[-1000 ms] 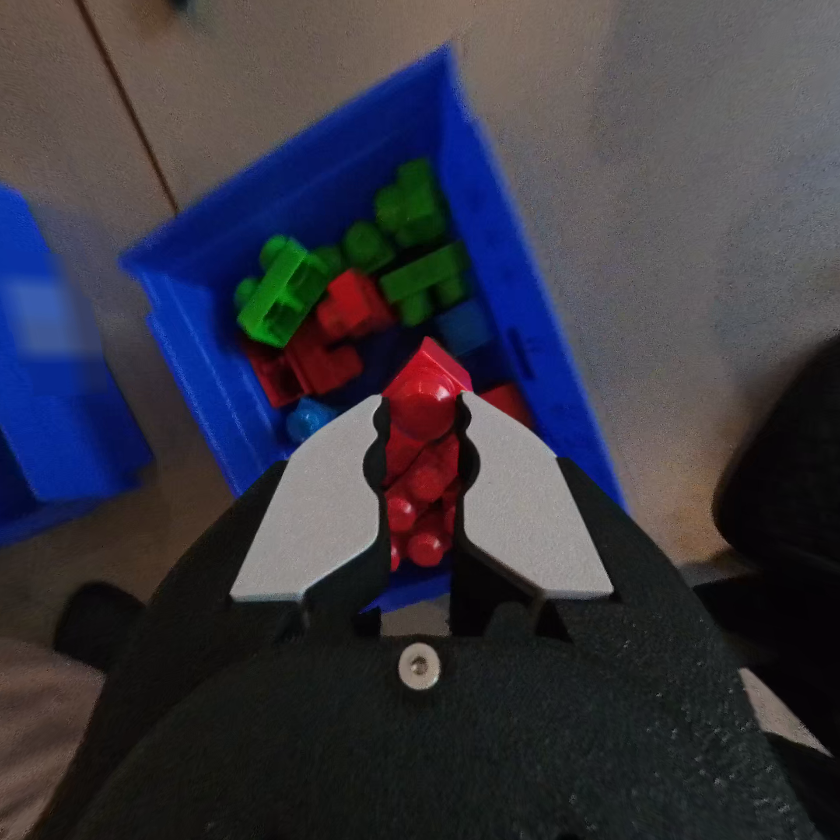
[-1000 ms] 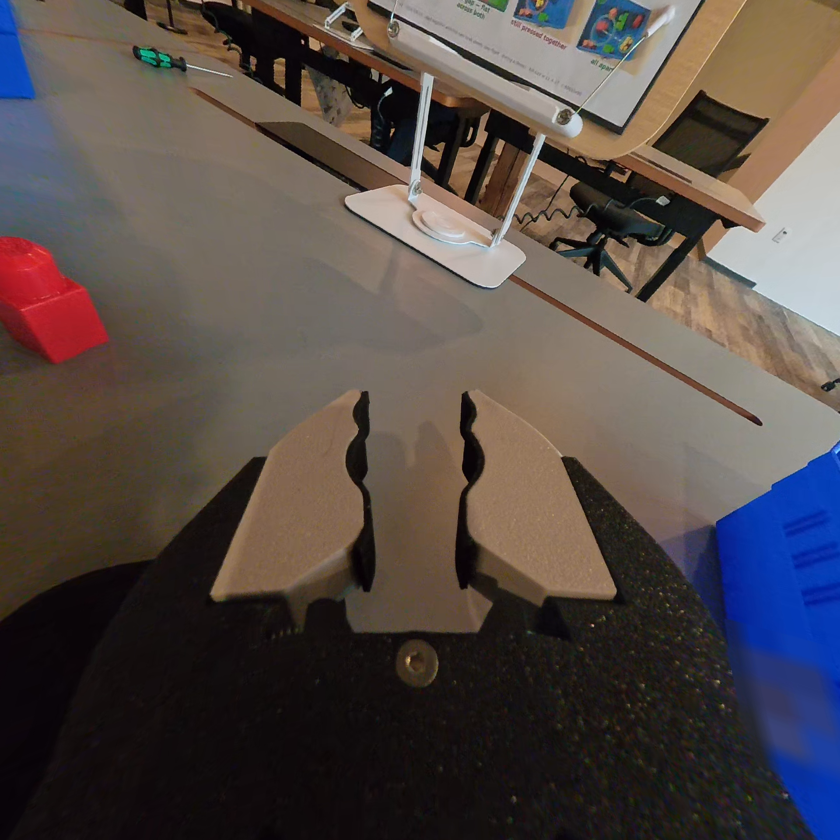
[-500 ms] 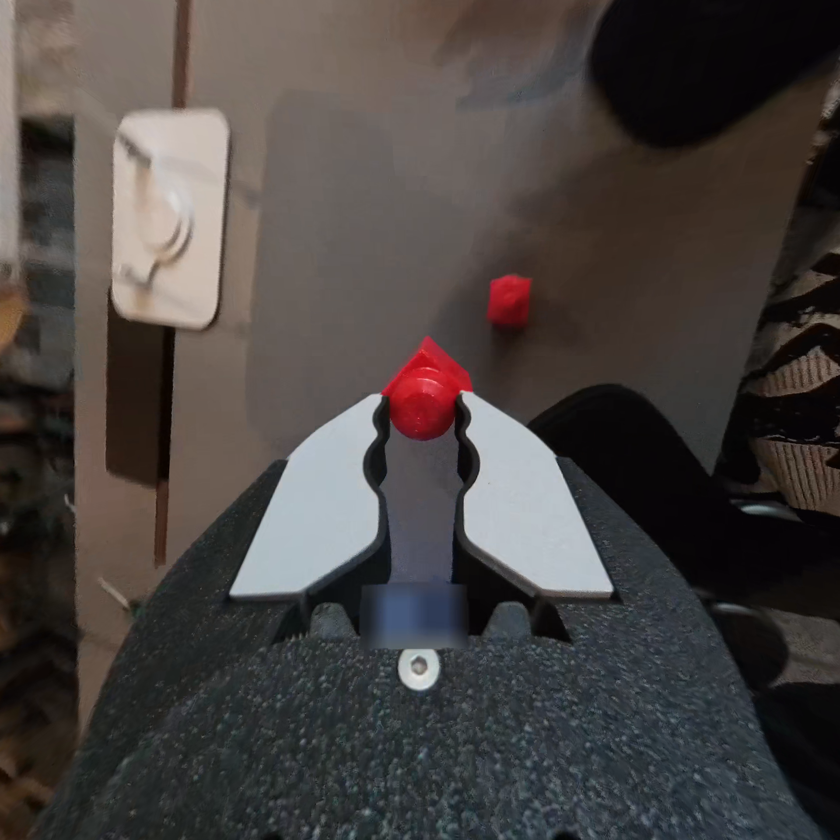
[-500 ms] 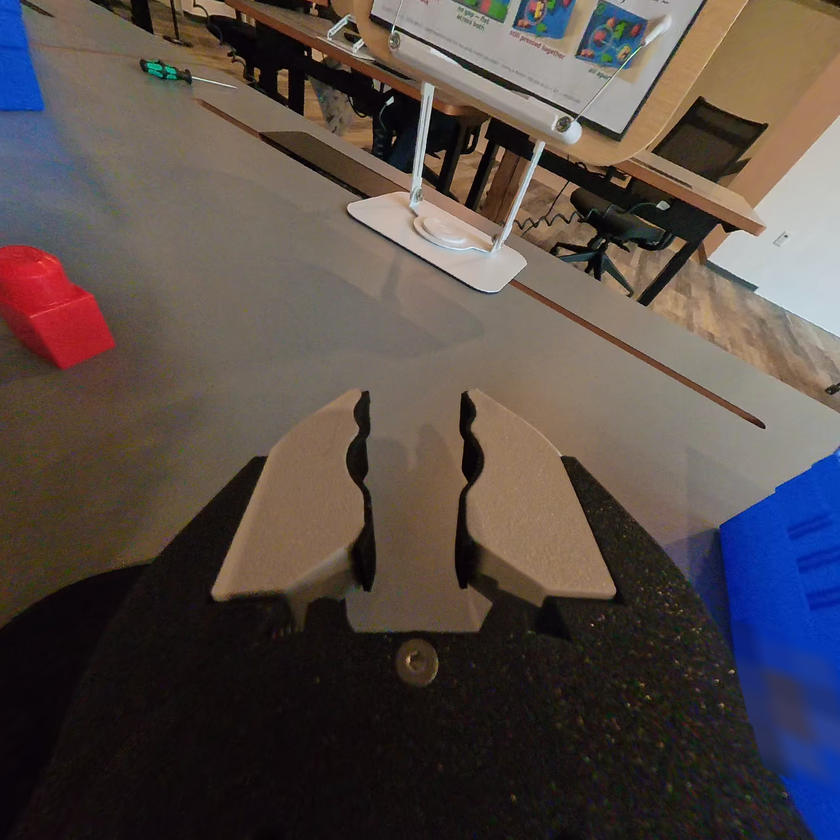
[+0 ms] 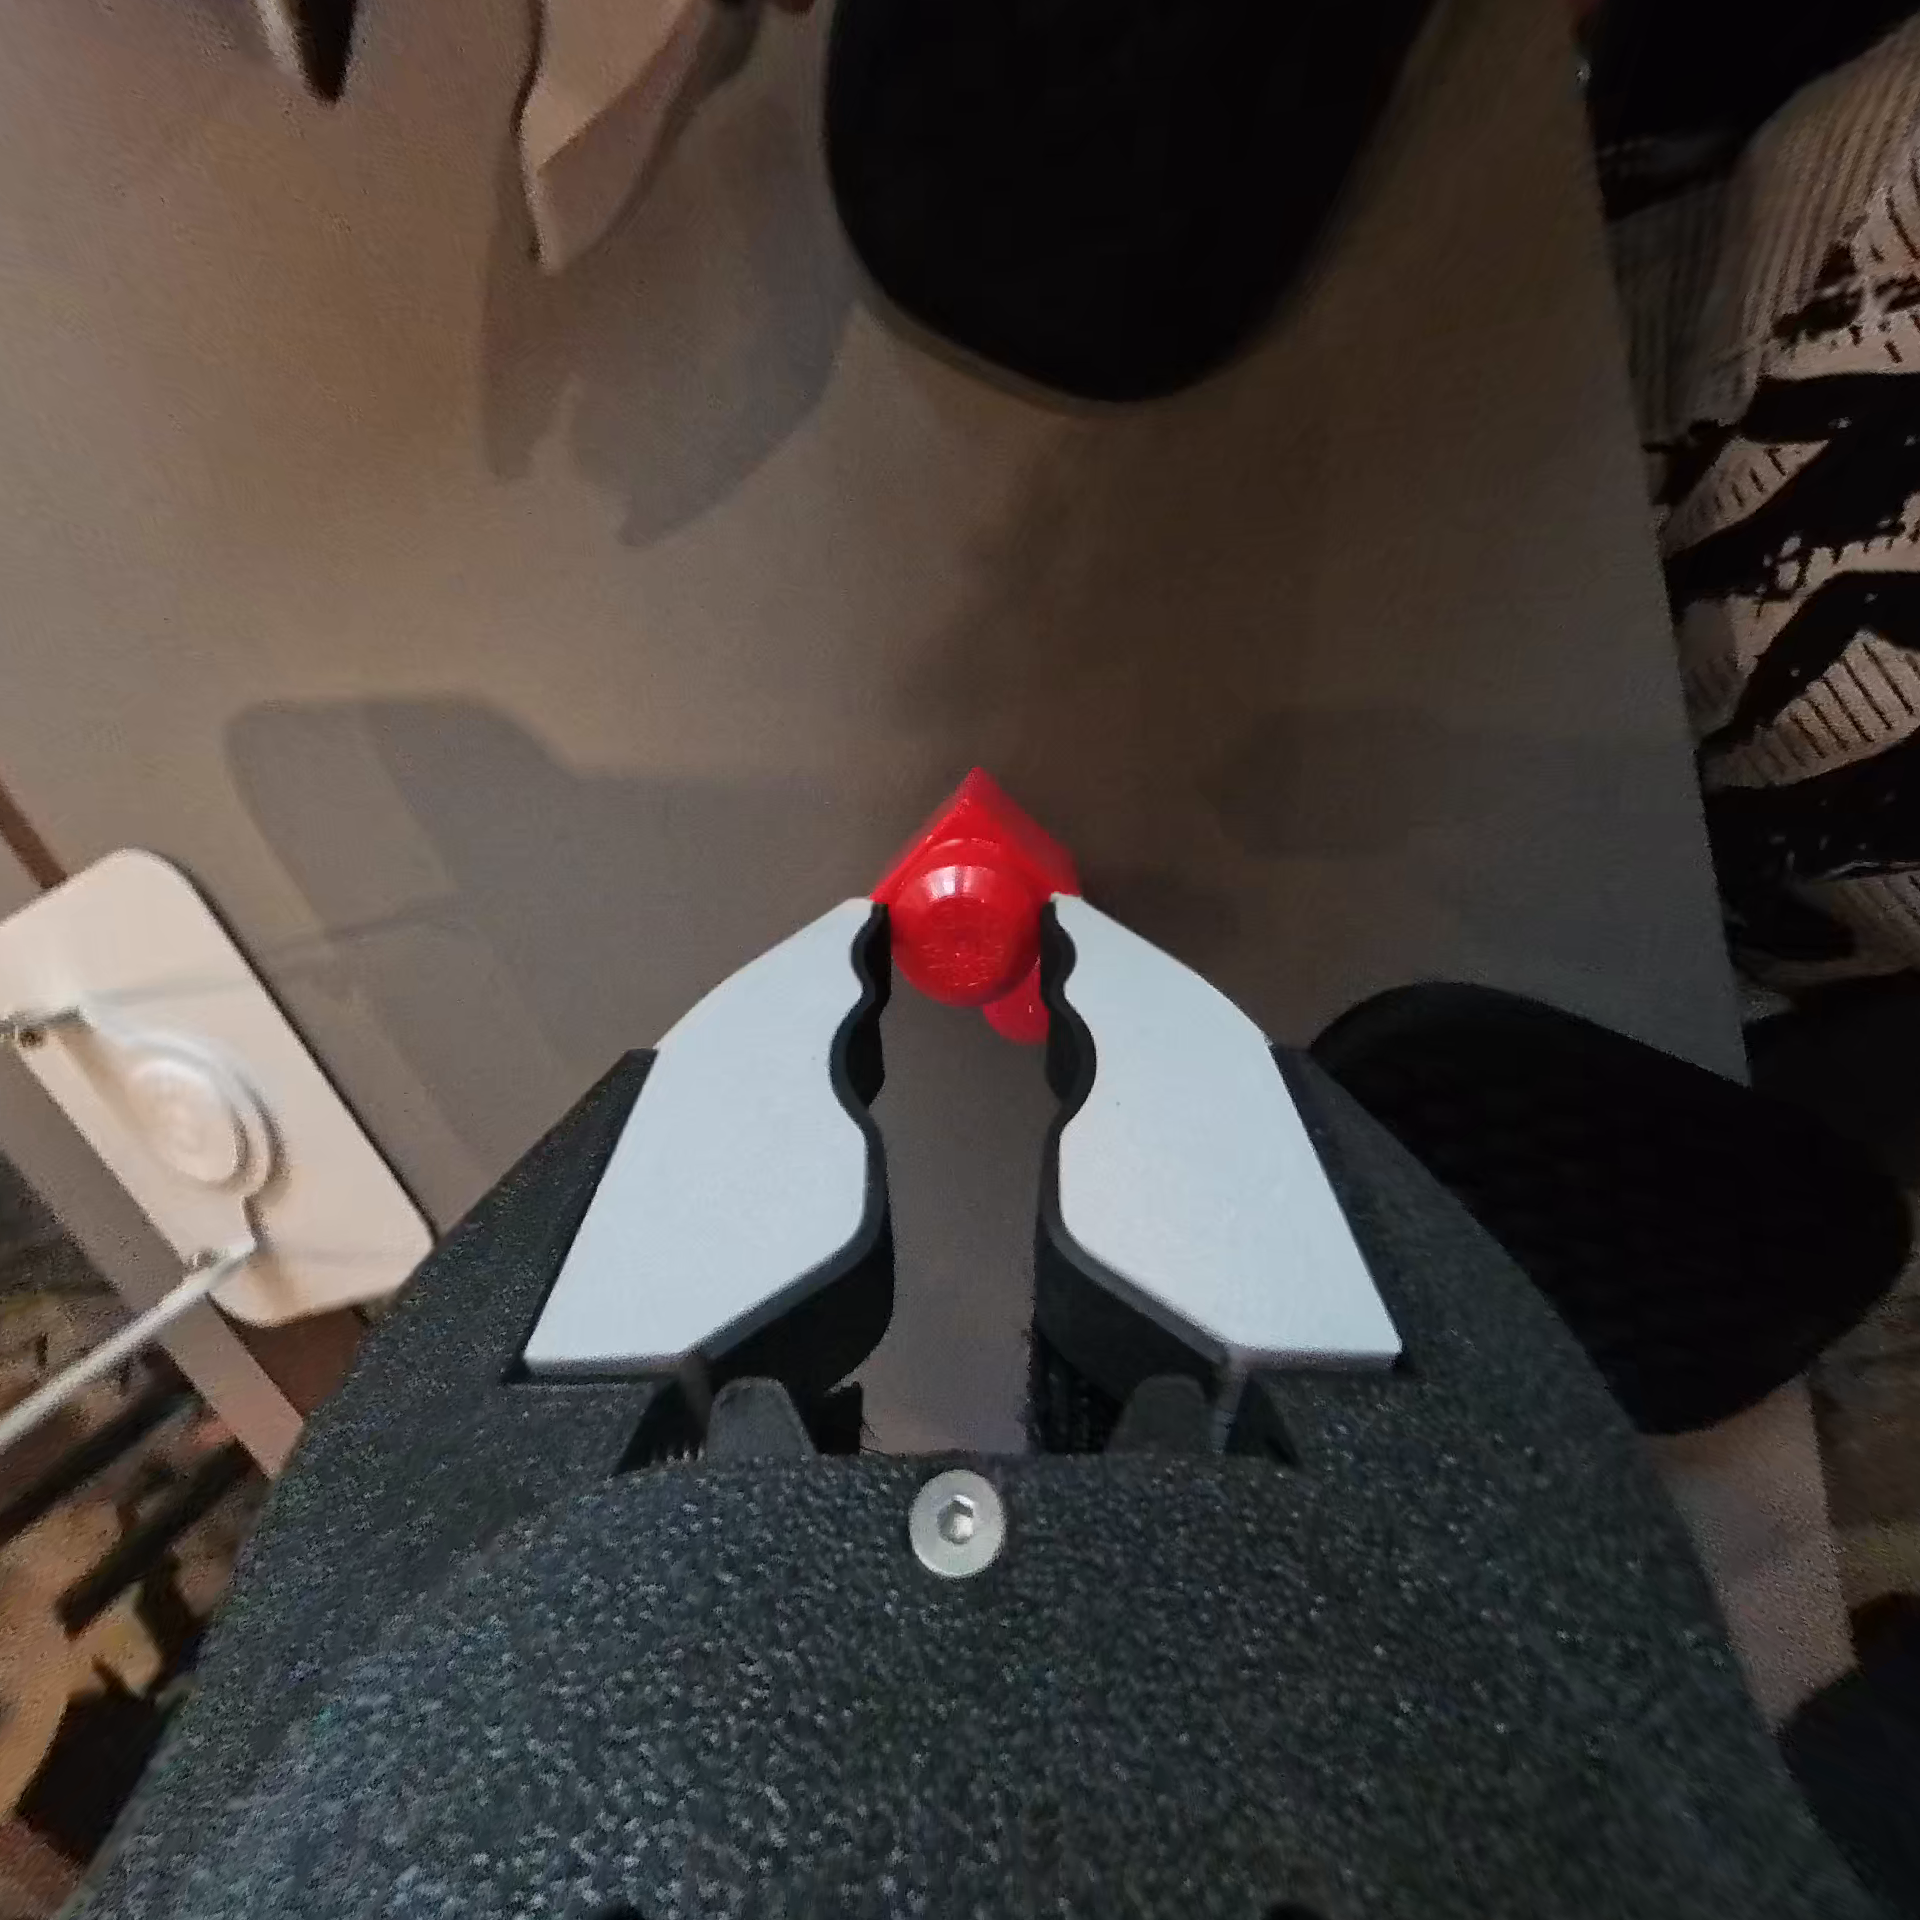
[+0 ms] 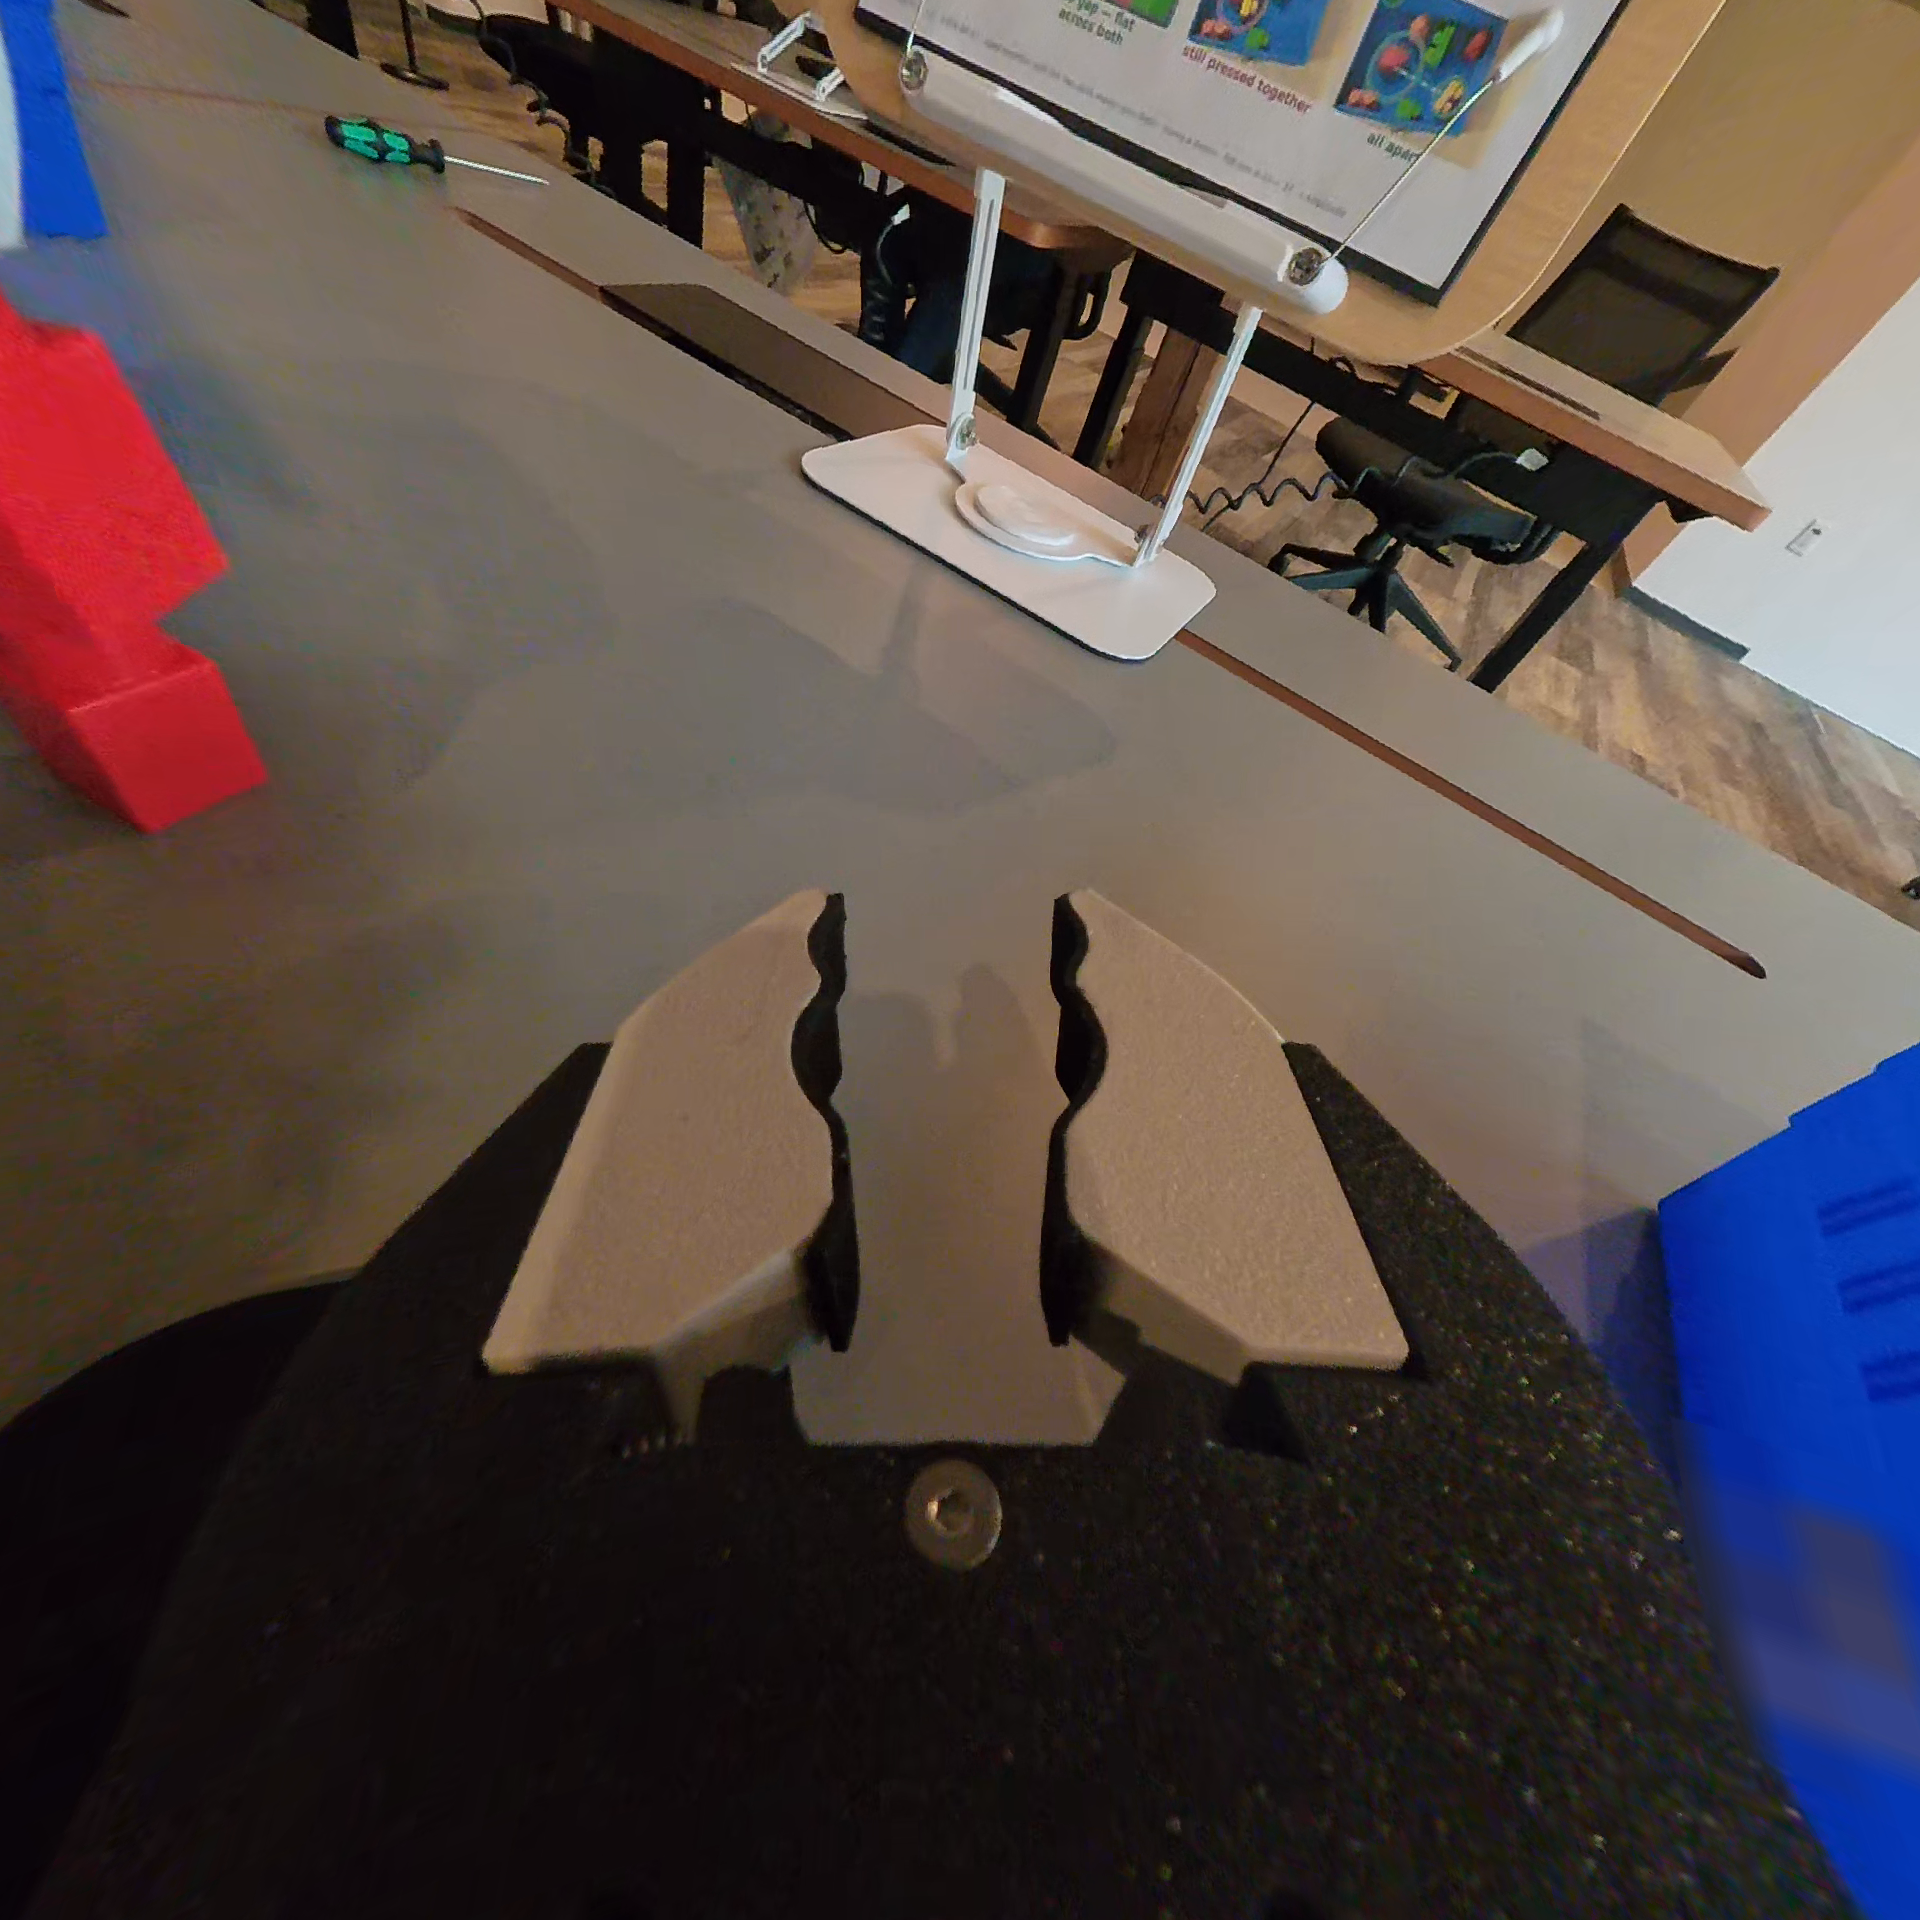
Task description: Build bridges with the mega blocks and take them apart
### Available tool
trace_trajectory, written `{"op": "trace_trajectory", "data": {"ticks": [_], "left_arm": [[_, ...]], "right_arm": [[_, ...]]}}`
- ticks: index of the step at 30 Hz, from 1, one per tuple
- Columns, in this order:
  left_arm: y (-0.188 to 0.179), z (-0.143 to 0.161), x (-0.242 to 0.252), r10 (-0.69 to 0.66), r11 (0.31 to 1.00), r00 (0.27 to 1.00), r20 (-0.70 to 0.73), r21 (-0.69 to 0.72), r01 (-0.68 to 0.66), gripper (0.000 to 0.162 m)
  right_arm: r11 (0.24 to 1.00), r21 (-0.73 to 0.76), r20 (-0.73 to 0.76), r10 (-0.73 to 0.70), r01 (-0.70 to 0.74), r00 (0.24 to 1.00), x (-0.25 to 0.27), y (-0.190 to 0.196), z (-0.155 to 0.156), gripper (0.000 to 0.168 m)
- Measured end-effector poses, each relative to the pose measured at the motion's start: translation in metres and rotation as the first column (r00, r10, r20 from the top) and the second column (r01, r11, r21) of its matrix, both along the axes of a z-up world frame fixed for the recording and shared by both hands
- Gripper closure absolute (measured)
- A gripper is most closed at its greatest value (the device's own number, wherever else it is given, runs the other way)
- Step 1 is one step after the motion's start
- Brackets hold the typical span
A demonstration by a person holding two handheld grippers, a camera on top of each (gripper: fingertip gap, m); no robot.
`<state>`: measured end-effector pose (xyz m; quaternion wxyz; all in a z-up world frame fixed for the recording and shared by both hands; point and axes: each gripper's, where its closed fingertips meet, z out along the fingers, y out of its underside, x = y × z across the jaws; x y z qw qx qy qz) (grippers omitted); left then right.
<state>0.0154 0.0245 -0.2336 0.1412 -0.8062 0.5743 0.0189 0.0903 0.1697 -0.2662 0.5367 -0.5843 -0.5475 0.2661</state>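
Observation:
My left gripper [image 5: 961,920] is shut on the stud of a red mega block [image 5: 977,831] and holds it low over the grey table [image 5: 520,623]. The stud of a second red block [image 5: 1013,1016] shows just under it. In the right wrist view the held red block [image 6: 73,488] hangs at the far left right over the red block on the table [image 6: 145,738]; whether they touch I cannot tell. My right gripper [image 6: 951,914] is open and empty, low over the table [image 6: 623,675], well to the right of the blocks.
A blue bin [image 6: 1808,1330] stands at the right edge, another blue bin [image 6: 47,114] at the far left. A white tablet stand [image 6: 1008,530] sits at the table's back, also in the left wrist view [image 5: 197,1091]. A green screwdriver [image 6: 390,145] lies farther back. A patterned sleeve [image 5: 1787,520] is on the right.
My left gripper carried the red block from above the blue bin of blocks to the table, down onto the lone red block. The right gripper stayed open, barely moving.

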Motion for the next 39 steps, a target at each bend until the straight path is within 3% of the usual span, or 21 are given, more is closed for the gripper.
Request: {"op": "trace_trajectory", "data": {"ticks": [6, 10, 22, 39], "left_arm": [[-0.001, -0.028, 0.005, -0.182, 0.982, 0.982, -0.048, -0.056, 0.18, 0.134], [0.004, -0.043, -0.004, -0.236, 0.971, 0.965, -0.112, -0.07, 0.23, 0.134], [0.001, -0.064, -0.01, -0.275, 0.956, 0.958, -0.08, -0.133, 0.263, 0.134], [-0.007, -0.071, -0.015, -0.283, 0.945, 0.958, -0.042, -0.185, 0.271, 0.134]], "right_arm": [[1.0, -0.002, 0.002, -0.003, 0.003, 1.0, 0.0, 0.001, -0.001, 0.13], [1.0, -0.001, 0.011, -0.004, 0.004, 1.0, 0.0, 0.001, -0.002, 0.13], [1.0, 0.001, 0.026, -0.008, 0.008, 1.0, 0.0, 0.001, -0.005, 0.13], [1.0, 0.003, 0.034, -0.008, 0.008, 0.999, 0.0, 0.001, -0.006, 0.13]]}}
